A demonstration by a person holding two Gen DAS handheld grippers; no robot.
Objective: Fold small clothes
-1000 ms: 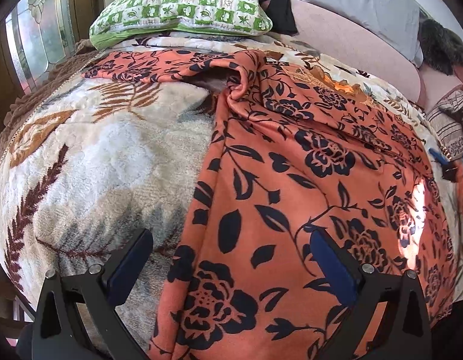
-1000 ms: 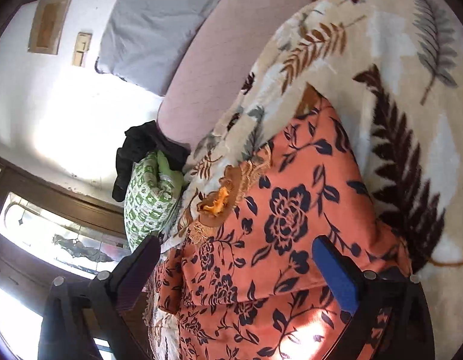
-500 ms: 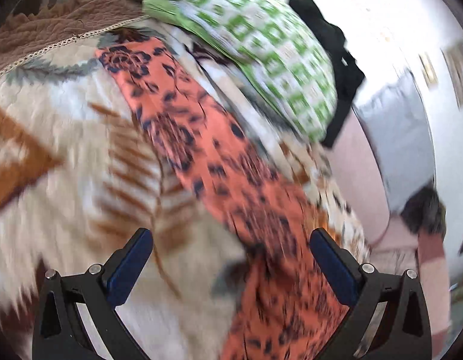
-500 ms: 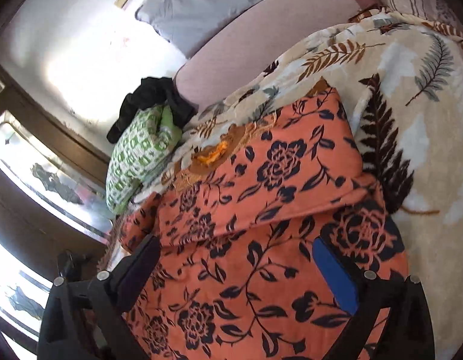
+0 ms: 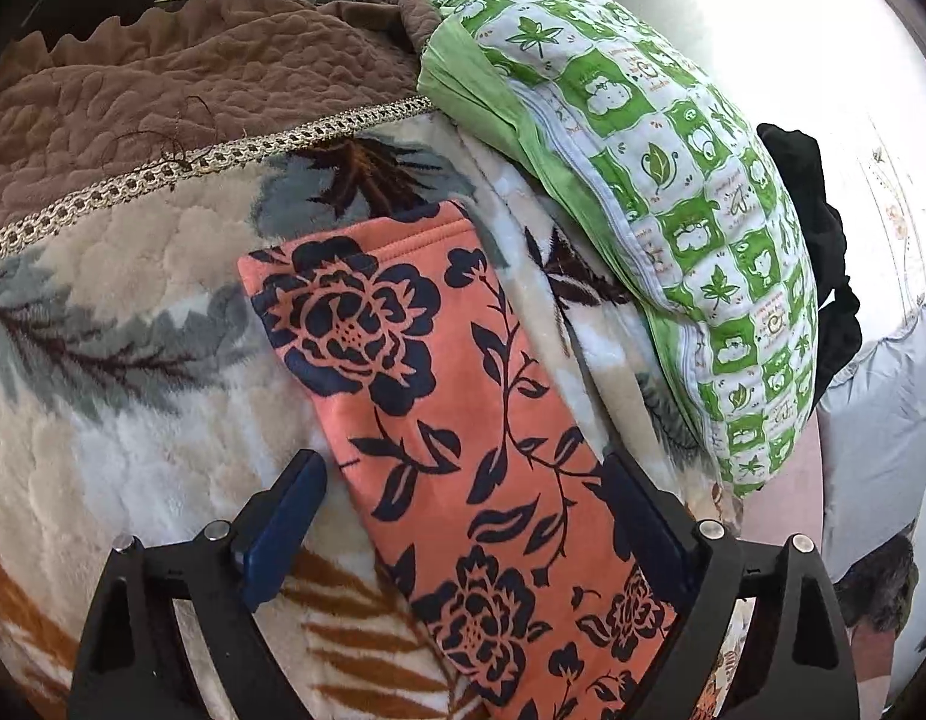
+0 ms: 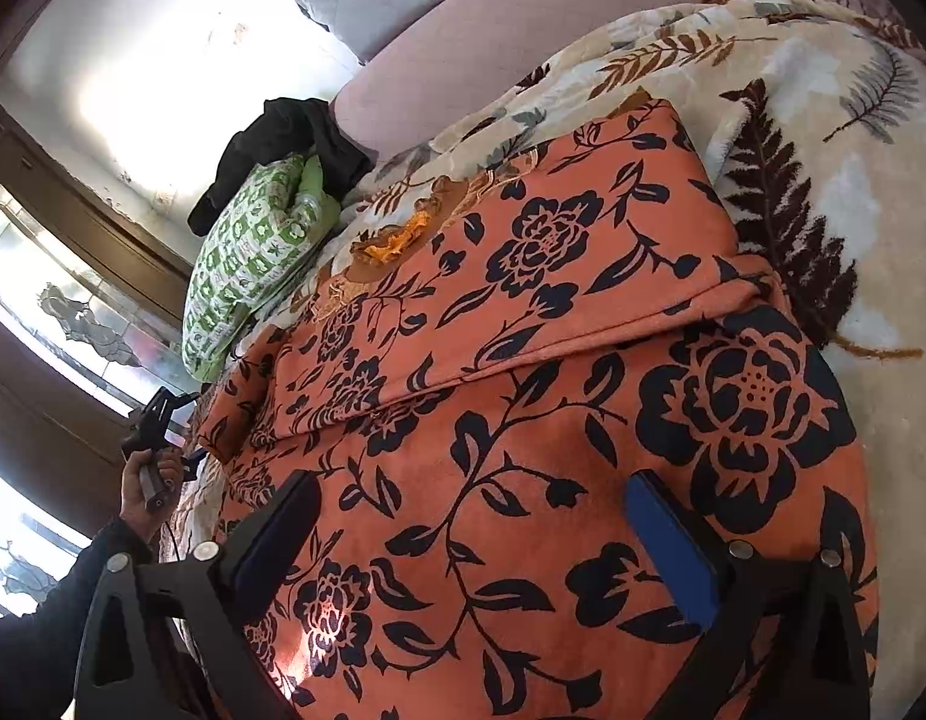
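Orange floral garment [image 5: 463,420]: spread flat on fleece blanket [image 5: 120,420] for folding, one sleeve toward 11 o'clock. My left gripper [image 5: 463,528]: jaws just narrowing, astride that sleeve, pads clear. My right gripper [image 6: 475,540]: agape over the body, nothing held

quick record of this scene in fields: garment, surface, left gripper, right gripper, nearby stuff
garment: orange floral garment, part folded over itself
surface: leaf-print fleece blanket
left gripper: left gripper open, jaws just closing a little, astride a narrow end of the garment
right gripper: right gripper open above the garment
nearby: green checked pillow, black clothing
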